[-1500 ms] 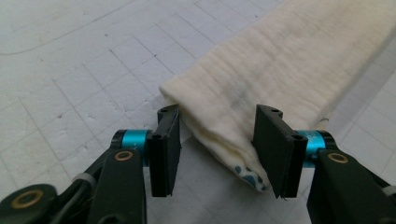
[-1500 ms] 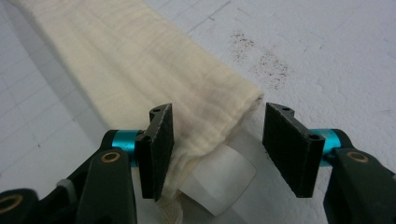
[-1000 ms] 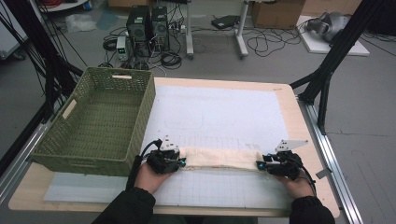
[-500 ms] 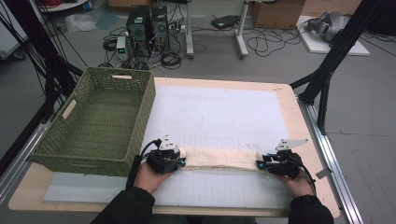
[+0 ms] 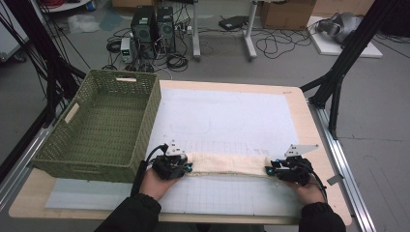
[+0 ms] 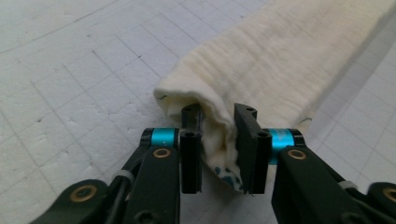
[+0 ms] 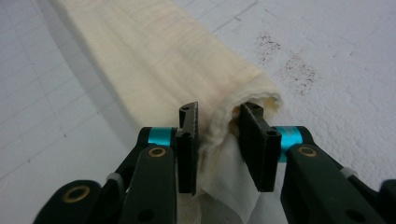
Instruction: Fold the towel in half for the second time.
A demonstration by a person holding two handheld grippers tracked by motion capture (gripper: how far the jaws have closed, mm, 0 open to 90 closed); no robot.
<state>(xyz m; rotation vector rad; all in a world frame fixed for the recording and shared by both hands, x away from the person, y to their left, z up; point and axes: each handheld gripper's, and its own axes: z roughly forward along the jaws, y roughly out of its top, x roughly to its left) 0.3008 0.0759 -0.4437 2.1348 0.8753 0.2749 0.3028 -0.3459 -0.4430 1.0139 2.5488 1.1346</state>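
A cream cloth (image 5: 227,163), folded into a long narrow band, lies across the white gridded mat (image 5: 227,121) near the table's front. My left gripper (image 5: 186,166) is shut on the band's left end; in the left gripper view the cloth (image 6: 280,60) bunches between the jaws of the left gripper (image 6: 218,140), with a blue-spotted patch showing underneath. My right gripper (image 5: 268,170) is shut on the right end; in the right gripper view the cloth (image 7: 154,56) runs away from the right gripper (image 7: 218,140), and layers of fabric are pinched between its jaws.
A green woven basket (image 5: 101,126) stands at the table's left, close beside my left hand. Black frame legs (image 5: 338,82) rise at the right rear. Computers and cables sit on the floor beyond the table. Bare mat stretches behind the cloth.
Both grippers stay shut on the cloth ends and the band stays stretched between them; nothing has visibly moved.
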